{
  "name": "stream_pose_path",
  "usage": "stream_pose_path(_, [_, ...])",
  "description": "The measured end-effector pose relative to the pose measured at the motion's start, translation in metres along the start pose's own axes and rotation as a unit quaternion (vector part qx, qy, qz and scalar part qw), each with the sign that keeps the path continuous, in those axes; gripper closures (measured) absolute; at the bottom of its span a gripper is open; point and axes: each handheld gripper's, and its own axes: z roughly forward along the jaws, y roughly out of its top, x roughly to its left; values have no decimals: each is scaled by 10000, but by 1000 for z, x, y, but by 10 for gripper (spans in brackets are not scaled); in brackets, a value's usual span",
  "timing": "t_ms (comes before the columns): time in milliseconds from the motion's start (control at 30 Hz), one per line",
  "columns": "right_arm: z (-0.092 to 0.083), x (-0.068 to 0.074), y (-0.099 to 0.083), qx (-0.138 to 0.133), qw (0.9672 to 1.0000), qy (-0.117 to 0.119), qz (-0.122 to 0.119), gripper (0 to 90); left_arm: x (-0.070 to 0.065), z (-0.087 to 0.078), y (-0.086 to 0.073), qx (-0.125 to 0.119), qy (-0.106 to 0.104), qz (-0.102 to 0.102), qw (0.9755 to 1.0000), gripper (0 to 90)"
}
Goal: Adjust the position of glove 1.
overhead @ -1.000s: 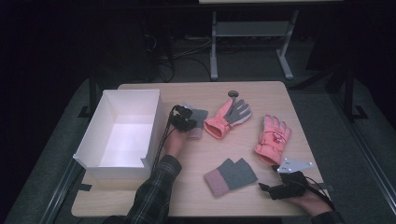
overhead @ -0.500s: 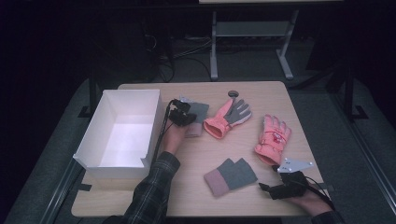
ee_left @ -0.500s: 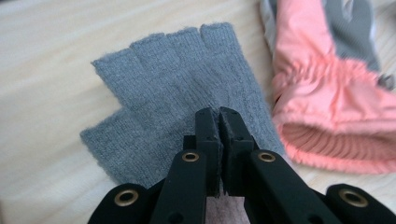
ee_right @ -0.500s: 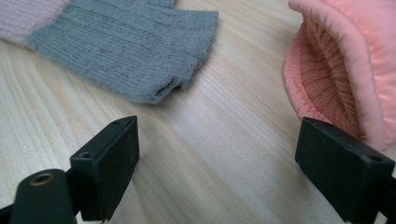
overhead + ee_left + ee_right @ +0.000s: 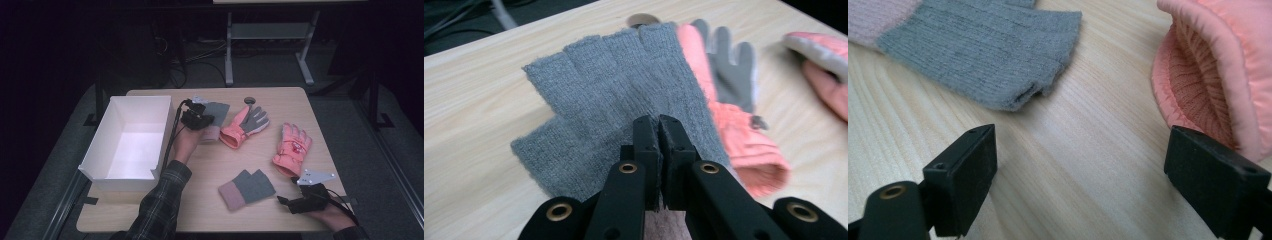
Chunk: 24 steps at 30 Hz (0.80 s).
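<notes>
While the left gripper (image 5: 658,125) pinches the soft grey knitted fingerless glove (image 5: 624,95) tight near its pink cuff, the open white cardboard box (image 5: 127,140) waits just beside it, on its left

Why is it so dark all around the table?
High view: light falls on the table and white box, while the room behind stays black. Left gripper view: the near jaws look soft and the grey glove sharp. Right gripper view: the pink glove blurs slightly.

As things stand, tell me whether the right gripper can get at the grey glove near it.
Probably yes: the right gripper is open, and only bare table lies between it and the grey glove.
</notes>
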Motion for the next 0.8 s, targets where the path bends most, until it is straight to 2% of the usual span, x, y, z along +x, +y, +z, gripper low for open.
stream_pose_path(200, [0, 0, 0, -7, 10000, 2, -20, 132, -8, -7, 1, 82, -291, 189, 9994, 872])
stream_pose_path(333, [0, -1, 0, -3, 10000, 3, -13, 132, -14, -11, 1, 114, -492, 203, 9985, 872])
stream_pose_path(400, [0, -1, 0, -2, 10000, 3, -17, 132, -18, -13, 1, 142, -577, 284, 9978, 872])
stream_pose_path(633, [0, -1, 0, -7, 10000, 15, 11, 132, -33, -21, 0, 186, -867, 603, 9942, 872])
stream_pose_path(800, [0, -1, 0, -8, 10000, 14, -7, 132, -40, -24, -6, 282, -1041, 717, 9916, 872])
